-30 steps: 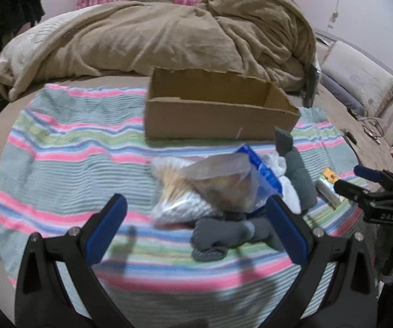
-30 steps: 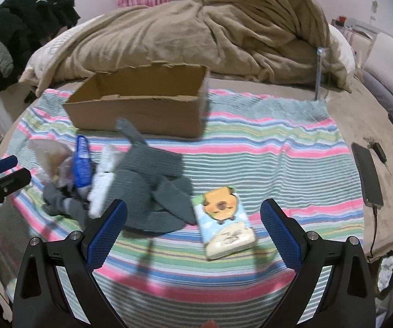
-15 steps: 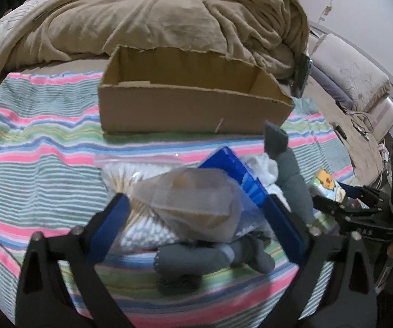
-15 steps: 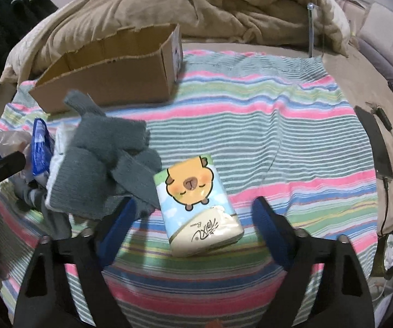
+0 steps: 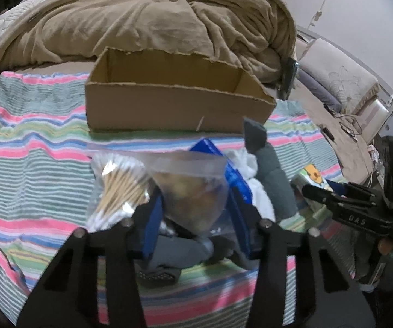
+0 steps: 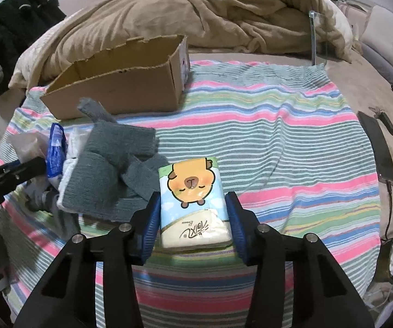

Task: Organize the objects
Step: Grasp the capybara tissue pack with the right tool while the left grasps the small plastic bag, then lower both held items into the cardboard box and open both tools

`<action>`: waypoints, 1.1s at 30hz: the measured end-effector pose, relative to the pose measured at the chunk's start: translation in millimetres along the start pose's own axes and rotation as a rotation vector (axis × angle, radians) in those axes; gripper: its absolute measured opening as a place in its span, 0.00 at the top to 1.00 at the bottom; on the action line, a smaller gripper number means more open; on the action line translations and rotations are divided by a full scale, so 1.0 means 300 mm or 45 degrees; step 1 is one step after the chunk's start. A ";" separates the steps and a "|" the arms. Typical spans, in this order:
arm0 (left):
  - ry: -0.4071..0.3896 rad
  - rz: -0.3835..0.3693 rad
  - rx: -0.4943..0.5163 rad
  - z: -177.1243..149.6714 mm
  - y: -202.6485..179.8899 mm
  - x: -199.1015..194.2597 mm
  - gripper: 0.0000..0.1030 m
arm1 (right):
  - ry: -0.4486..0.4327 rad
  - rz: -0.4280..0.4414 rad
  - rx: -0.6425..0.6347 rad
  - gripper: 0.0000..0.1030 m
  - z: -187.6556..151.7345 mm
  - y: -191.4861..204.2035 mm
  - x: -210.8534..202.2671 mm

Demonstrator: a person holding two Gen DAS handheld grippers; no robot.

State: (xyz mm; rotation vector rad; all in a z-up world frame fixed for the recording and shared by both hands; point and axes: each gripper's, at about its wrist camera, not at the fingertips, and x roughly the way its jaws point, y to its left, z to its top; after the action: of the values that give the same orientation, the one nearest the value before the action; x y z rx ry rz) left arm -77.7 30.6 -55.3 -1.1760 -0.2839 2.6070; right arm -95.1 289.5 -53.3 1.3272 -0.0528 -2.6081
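An open cardboard box (image 5: 174, 104) stands on the striped blanket (image 5: 32, 150); it also shows in the right wrist view (image 6: 120, 87). My left gripper (image 5: 196, 221) has closed on a clear plastic bag of brownish items (image 5: 193, 191), next to a bag of cotton swabs (image 5: 117, 188). A blue packet (image 5: 234, 175), white cloth and grey knit socks (image 5: 272, 175) lie beside them. My right gripper (image 6: 193, 218) is closed on a tissue pack with a cartoon capybara (image 6: 193, 199), still resting on the blanket. The grey socks (image 6: 109, 175) lie left of it.
A rumpled tan duvet (image 5: 147, 22) lies behind the box. A phone on a cable (image 6: 382, 153) lies on the bed at the right. Dark clothes (image 6: 18, 32) hang at the far left. The right gripper shows in the left wrist view (image 5: 354, 210).
Both grippers moved forward and down onto their objects. The left jaws closed around the clear bag; the right jaws closed around the tissue pack.
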 end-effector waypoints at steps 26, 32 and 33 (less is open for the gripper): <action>-0.137 -0.026 0.026 0.234 0.023 -0.115 0.56 | -0.217 0.118 -0.209 0.52 0.356 0.150 -0.105; -0.116 -0.033 0.046 0.336 0.037 -0.054 0.56 | -0.209 0.137 -0.207 0.52 0.452 0.156 -0.057; -0.114 -0.030 0.047 0.349 0.040 -0.043 0.56 | -0.210 0.136 -0.208 0.52 0.462 0.159 -0.051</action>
State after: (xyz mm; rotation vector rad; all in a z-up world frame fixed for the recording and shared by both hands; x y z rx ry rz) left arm -150.6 8.0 18.6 -1.0394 -0.2645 2.6369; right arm -189.3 236.9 47.1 1.0260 0.0607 -2.5636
